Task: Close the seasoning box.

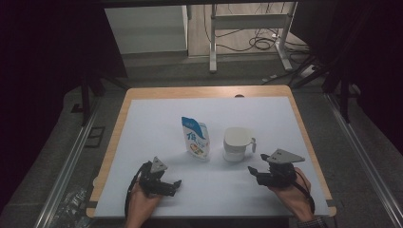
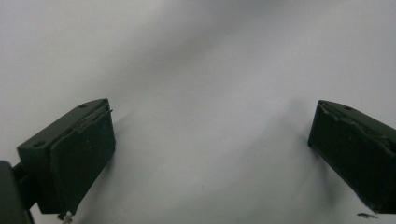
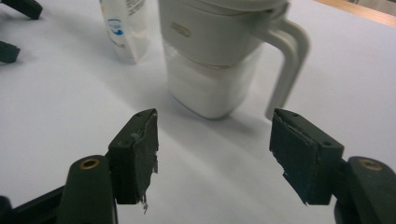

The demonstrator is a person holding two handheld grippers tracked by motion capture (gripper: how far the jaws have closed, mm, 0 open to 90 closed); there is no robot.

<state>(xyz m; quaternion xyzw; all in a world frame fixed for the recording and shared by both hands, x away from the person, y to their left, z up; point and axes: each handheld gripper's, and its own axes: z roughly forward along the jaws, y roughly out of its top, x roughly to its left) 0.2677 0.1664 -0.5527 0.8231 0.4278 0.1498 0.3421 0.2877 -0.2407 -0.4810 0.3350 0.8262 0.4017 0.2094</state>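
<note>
A white cup (image 1: 236,144) with a handle stands upright on the white table top (image 1: 157,118). The cup is the thing to look from. Its handle sticks out on the side away from the bag. In the right gripper view the cup (image 3: 219,56) has a wide top part and a paler bottom part, and its handle hangs down at the right.

Just beside the cup, on its left in the high view, stands a small white and blue bag (image 1: 196,137). The bag is upright and does not touch the cup. In the right gripper view the bag (image 3: 123,28) is behind the cup and to its left.

The right gripper (image 1: 253,171) is near the cup, in front of it and a bit to the right, close to the handle. A hand (image 1: 294,197) holds it. Its jaws are spread wide apart with nothing between them, only bare table. They do not touch the cup.

The left gripper (image 1: 177,185) is farther from the cup, in front of the bag and to its left. Another hand (image 1: 140,202) holds it. Its jaws are also spread wide, and only the white table top lies between them.
</note>
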